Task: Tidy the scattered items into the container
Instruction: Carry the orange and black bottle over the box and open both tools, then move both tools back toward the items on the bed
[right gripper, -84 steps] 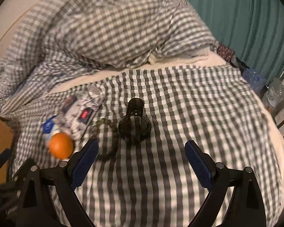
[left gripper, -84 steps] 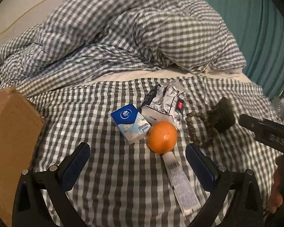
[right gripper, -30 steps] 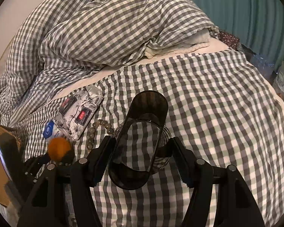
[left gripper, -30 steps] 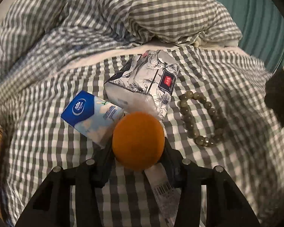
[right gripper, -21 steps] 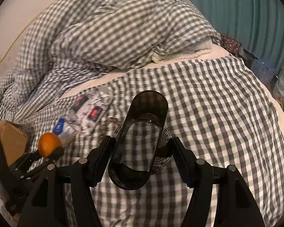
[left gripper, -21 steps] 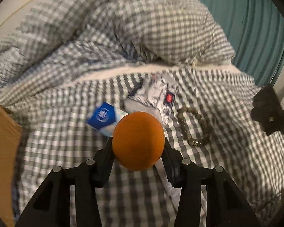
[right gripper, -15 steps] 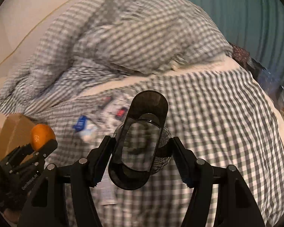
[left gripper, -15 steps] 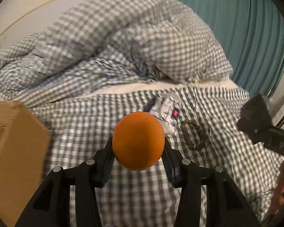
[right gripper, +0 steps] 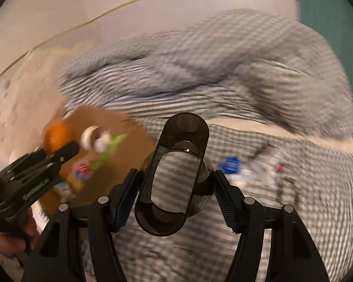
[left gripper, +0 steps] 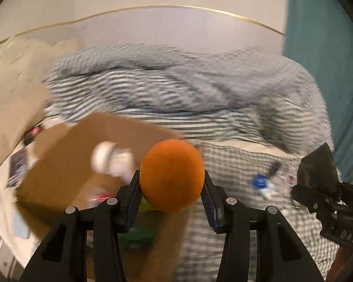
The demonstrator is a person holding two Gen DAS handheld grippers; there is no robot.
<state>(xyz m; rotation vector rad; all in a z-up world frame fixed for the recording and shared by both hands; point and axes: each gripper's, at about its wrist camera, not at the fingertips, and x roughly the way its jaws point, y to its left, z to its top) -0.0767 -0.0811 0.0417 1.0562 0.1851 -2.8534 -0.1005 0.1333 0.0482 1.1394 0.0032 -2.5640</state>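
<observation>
Both fingers of the left gripper (left gripper: 172,189) are clenched on the orange (left gripper: 172,175), held over the open box (left gripper: 70,155) at the left, likely ready to drop in. Right gripper (right gripper: 174,193) clamps a dark smoky cup (right gripper: 176,176) above the bed, right of the box. Motion blur smears the box's contents and the blue packet (right gripper: 230,165) far right.

Matt dimpled orange (left gripper: 171,175), glossy smoky plastic cup (right gripper: 174,178), brown cardboard box (left gripper: 82,145), checked cloth bedding (right gripper: 282,211)
</observation>
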